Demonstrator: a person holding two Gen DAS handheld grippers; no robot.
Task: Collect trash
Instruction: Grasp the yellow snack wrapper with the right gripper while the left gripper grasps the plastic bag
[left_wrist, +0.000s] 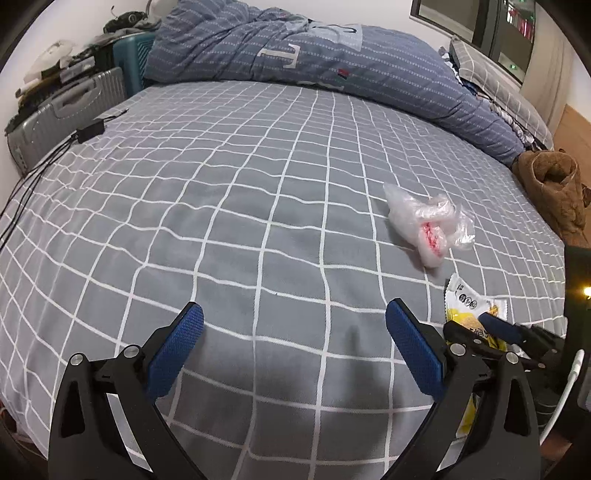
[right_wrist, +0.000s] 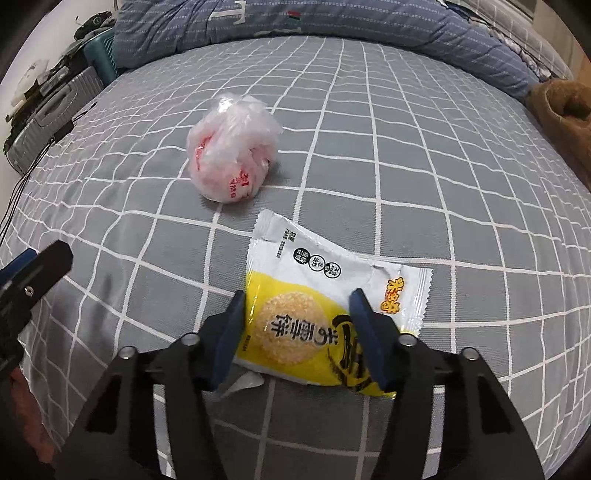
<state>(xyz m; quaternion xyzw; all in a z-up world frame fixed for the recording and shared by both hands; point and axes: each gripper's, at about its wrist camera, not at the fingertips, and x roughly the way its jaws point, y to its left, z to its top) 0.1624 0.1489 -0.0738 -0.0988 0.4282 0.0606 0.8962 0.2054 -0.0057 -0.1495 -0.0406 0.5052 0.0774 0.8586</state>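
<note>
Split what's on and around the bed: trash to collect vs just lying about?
Trash:
- snack wrapper, yellow and white, between the open jaws of the right gripper
- crumpled plastic bag, beyond the wrapper

Lying about:
- blue quilt
- brown garment
- black adapter with cables
- grey suitcase beside the bed

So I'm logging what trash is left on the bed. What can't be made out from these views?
- Snack wrapper: left wrist view, mostly hidden behind both grippers; right wrist view, near edge covered by right gripper.
- Crumpled plastic bag: contents unreadable through its folds, both views.
- Any trash bin: in neither view.
</note>
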